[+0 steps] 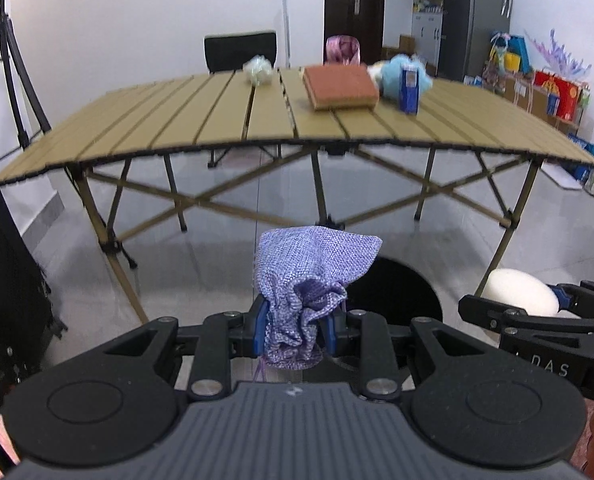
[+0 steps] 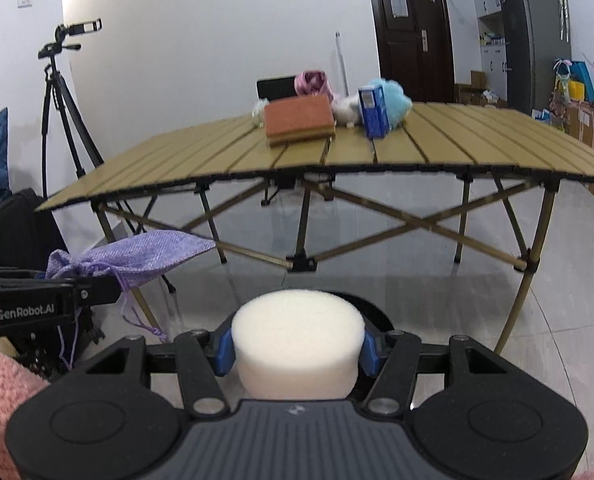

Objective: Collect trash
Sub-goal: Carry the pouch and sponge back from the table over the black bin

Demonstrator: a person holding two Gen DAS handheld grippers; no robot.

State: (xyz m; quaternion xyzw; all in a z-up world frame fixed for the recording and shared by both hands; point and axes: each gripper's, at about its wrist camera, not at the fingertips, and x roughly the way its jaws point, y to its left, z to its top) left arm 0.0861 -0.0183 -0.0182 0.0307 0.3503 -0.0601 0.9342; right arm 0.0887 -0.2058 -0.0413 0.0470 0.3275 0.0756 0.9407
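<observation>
In the left wrist view, the left gripper is squeezed tight on a purple drawstring pouch. Right behind the pouch is a round black bin on the floor. Past it stands a folding table with a brown book and a blue carton on top.

In the right wrist view, the right gripper is closed around a round white sponge. The bin's dark rim peeks out behind it. A tripod stands far left.

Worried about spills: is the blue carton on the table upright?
Upright: the blue carton stands on its base on the table, beside the brown book.
</observation>
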